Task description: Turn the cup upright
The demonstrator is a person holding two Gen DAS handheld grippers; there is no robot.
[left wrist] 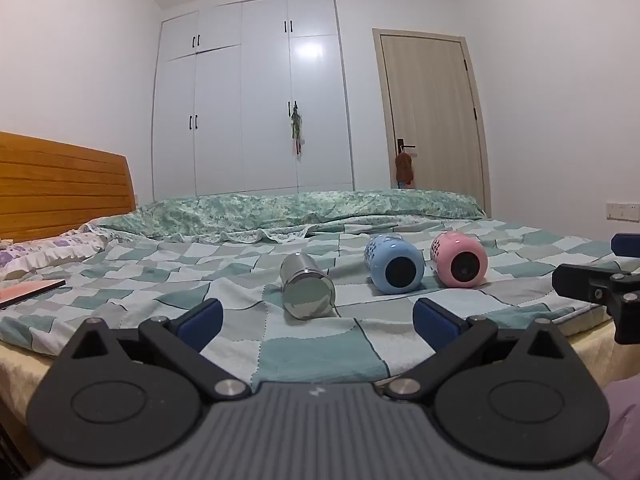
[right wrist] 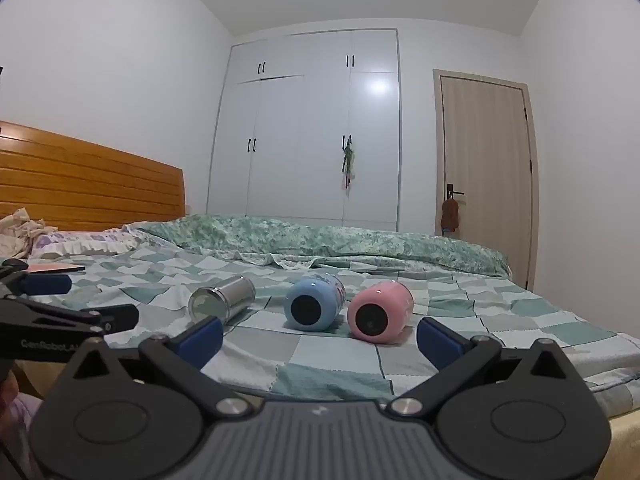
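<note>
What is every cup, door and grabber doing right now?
Shiny steel cup: lying on its side on the bed.
Light blue cup: lying on its side.
Pink cup: lying on its side.
Left gripper: open, empty.
Right gripper: open, empty.
White wardrobe doors: shut.
Beige room door: shut.

Steel cup (left wrist: 307,292), blue cup (left wrist: 394,264), pink cup (left wrist: 459,259) lie sideways on bedspread (left wrist: 320,356)

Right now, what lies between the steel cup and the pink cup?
The blue cup, on its side between the steel cup and the pink cup; both views show it.
</note>
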